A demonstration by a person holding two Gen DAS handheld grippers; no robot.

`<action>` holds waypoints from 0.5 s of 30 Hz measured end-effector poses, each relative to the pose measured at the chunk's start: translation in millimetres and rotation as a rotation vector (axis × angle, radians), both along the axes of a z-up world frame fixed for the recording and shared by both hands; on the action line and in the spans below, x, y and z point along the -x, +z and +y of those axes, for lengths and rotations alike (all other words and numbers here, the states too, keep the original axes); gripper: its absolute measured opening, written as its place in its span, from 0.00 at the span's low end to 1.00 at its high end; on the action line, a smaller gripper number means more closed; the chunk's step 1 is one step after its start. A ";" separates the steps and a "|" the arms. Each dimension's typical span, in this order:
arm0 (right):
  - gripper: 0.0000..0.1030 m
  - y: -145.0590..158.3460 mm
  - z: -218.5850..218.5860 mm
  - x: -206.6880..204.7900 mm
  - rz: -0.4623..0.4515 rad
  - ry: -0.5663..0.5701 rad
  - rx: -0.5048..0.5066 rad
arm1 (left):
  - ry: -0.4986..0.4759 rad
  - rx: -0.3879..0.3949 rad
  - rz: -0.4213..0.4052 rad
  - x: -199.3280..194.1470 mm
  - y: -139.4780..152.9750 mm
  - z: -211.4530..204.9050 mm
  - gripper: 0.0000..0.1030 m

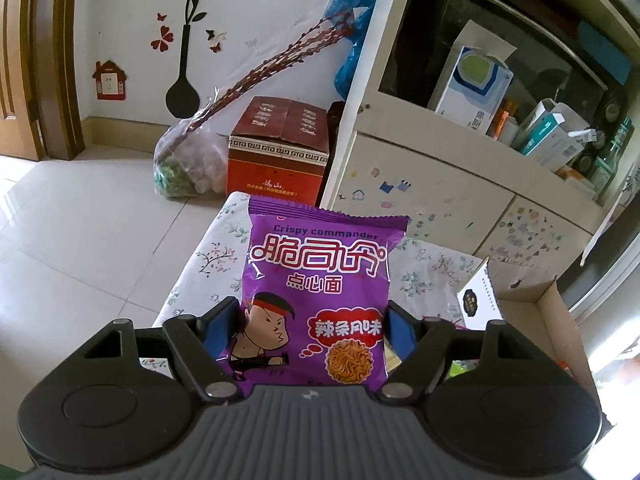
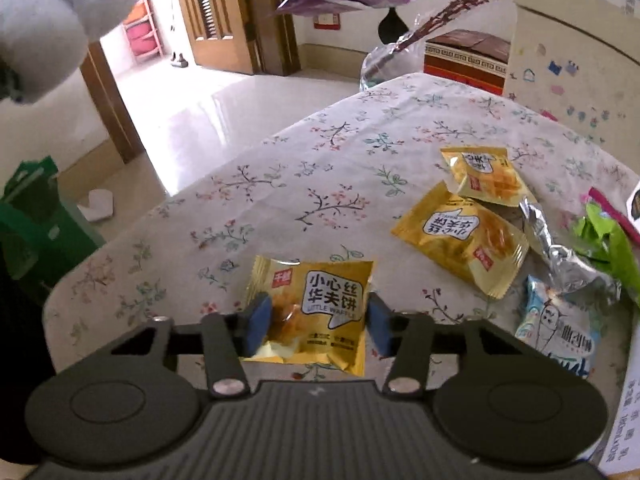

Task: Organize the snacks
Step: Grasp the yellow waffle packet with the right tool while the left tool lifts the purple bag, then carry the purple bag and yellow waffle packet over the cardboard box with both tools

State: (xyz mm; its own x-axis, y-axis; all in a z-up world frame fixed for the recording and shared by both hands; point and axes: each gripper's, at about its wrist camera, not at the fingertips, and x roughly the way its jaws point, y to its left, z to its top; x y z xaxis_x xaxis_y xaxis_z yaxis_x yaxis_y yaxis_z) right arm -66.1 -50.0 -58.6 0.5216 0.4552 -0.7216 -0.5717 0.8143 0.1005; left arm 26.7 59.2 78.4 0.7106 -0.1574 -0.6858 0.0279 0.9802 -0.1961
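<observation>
While the left gripper [image 1: 306,320] is raised above the flowered tablecloth [image 1: 218,248], its blue pads [image 1: 216,326] pinch both side edges of a purple snack bag [image 1: 316,296], printed "Crispy commander". Bag is upright, face to the camera, clear of the table. Left of it: tiled floor [image 1: 80,216], a clear plastic bag [image 1: 182,168] with reddish twigs sticking out, then a red carton [image 1: 278,152] just beside it. Right of the purple bag: white cabinet [image 1: 440,184] with stickers on its doors, boxes on its shelf. Far right, an open cardboard box [image 1: 536,292] sits at the table edge, near the held bag.

Right wrist view: the same purple bag and left gripper show at the top edge, overhead. Right gripper [image 2: 318,320] is down at table level, jaws moderately spread, straddling a yellow waffle pack [image 2: 316,304] labelled "LITTLE WAFFLE". Left pad [image 2: 258,320] overlaps the pack's edge; right pad sits just off its right edge. Cannot tell if either actually presses it. Pack lies flat on the cloth. Further right: two more yellow packs [image 2: 464,236], overlapping at a corner, then a crumpled silver wrapper [image 2: 560,248], a light-blue pack [image 2: 560,336] and a green wrapper [image 2: 604,236] by the table's right edge.
</observation>
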 end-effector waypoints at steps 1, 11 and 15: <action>0.26 2.4 -1.1 -0.9 -0.003 -0.004 -0.006 | -0.001 0.000 -0.004 0.9 1.0 0.0 0.78; 0.11 20.3 -6.7 0.3 -0.038 -0.013 -0.061 | 0.009 0.014 -0.018 1.8 6.2 1.1 0.78; 0.09 32.1 -8.2 2.3 -0.071 -0.018 -0.082 | 0.016 0.018 -0.019 2.2 7.5 1.4 0.78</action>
State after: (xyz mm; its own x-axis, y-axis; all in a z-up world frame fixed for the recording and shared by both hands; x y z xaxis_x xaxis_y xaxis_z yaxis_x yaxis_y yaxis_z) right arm -68.4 -58.2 -26.5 0.5791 0.5010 -0.6431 -0.5648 0.8155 0.1267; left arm 24.5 60.6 85.9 0.7257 -0.1586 -0.6695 0.0165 0.9768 -0.2136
